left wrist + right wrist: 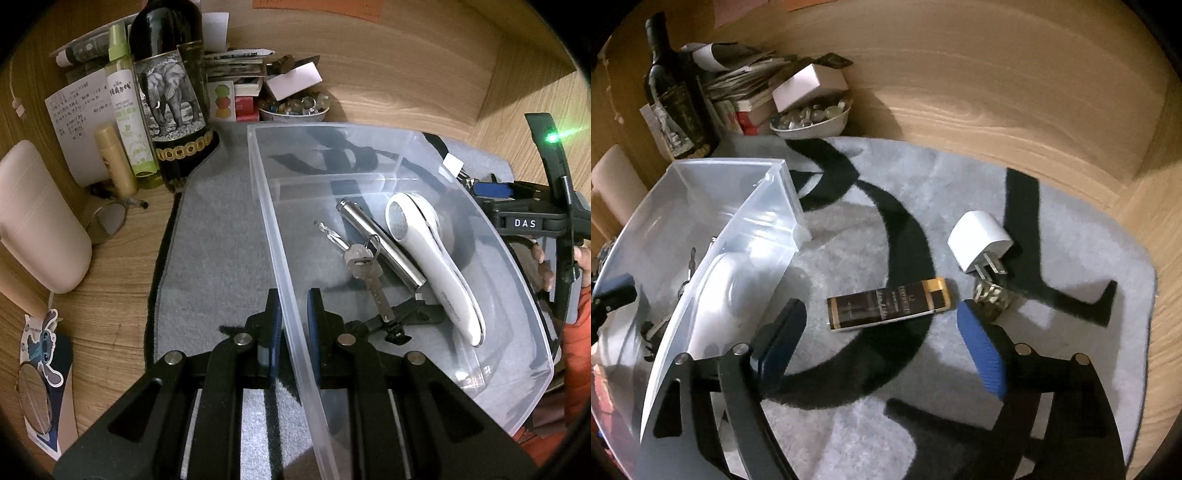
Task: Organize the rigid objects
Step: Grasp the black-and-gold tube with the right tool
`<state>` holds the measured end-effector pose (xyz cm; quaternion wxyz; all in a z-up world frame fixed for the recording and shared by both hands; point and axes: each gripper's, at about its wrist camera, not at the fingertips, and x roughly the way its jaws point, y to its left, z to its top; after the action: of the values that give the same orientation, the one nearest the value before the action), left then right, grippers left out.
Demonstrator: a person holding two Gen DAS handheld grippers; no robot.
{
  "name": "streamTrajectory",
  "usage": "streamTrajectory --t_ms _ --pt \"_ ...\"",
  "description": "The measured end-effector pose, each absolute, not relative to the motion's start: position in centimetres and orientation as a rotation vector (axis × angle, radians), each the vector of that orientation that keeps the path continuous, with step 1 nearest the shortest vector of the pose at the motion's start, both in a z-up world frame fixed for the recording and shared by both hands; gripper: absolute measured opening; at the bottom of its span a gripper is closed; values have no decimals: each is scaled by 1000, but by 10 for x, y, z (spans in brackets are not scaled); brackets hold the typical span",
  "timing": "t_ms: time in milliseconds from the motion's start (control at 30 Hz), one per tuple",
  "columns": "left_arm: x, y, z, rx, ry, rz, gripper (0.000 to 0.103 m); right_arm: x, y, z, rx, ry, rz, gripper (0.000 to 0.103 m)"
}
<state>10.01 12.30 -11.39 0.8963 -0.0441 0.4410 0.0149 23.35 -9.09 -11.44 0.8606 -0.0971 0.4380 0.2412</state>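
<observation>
Bin: clear plastic bin, see-through walls, sitting on the grey mat with black lettering.
Inside it: a white handheld device lying slantwise, a silver metal tube touching its side, a key bunch just beside the tube.
Left gripper: blue pads narrowed onto the bin's near wall — one pad outside, one inside, clamped on the rim.
Right gripper: jaws spread wide, nothing between them, hovering over the mat.
On the mat: a dark flat box with gold end lying between the right fingers; a white charger plug near the right finger's tip, prongs down.
Room: open mat right of the bin; wooden wall close behind.
Left view only: elephant-label bottle, green spray bottle, bin contents sharp.
Right view only: box and plug.
</observation>
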Motion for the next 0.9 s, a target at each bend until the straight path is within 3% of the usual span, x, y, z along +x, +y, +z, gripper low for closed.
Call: streamTrajectory --t_ms 333,467,900 --pt "101 123 -115 -92 916 31 13 254 -85 -140 -232 955 476 85" --pt "101 123 -115 -91 916 32 13 252 -86 -140 -230 945 481 81" --pt "101 123 -115 -92 916 32 13 226 -85 -102 -228 841 509 80"
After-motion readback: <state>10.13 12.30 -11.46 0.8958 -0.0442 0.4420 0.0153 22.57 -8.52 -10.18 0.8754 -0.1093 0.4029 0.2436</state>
